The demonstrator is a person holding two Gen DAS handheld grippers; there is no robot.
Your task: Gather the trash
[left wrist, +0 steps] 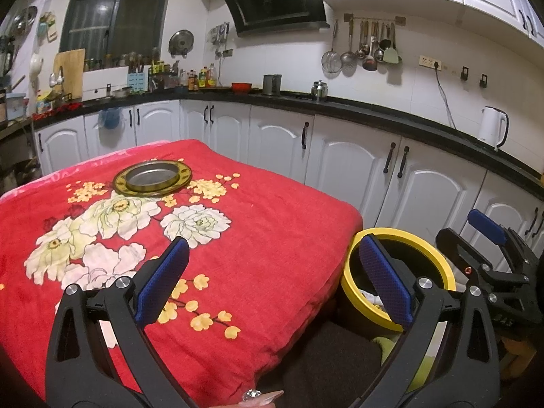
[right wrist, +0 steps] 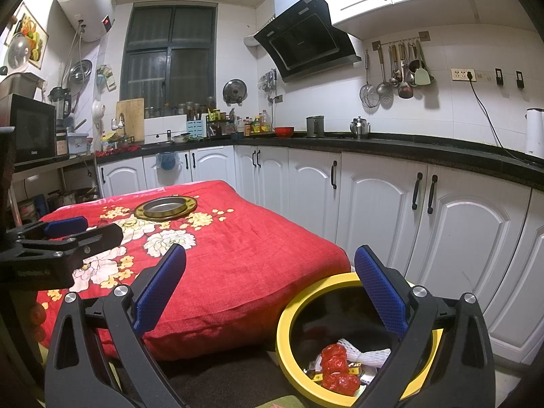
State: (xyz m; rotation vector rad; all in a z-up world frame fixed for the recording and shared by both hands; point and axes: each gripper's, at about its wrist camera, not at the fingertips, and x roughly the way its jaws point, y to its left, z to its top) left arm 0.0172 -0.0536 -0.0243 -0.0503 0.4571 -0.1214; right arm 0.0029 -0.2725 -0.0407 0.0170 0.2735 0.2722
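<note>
A yellow-rimmed black bin (right wrist: 289,309) stands on the floor at the red table's right corner; it also shows in the left wrist view (left wrist: 438,258). Inside lie a crumpled red wrapper (right wrist: 336,370), white foam netting (right wrist: 367,353) and small yellow scraps. My right gripper (right wrist: 270,287) is open and empty, just above the bin's near side. My left gripper (left wrist: 273,273) is open and empty, over the table's near right edge. Each gripper shows in the other's view: the right (left wrist: 489,234) beyond the bin, the left (right wrist: 68,231) over the table's left.
The table carries a red flowered cloth (left wrist: 255,238). A metal dish on a gold-rimmed plate (left wrist: 153,178) sits near its far side. White cabinets (right wrist: 374,210) with a black counter run behind and to the right. A dark mat (right wrist: 221,380) lies on the floor.
</note>
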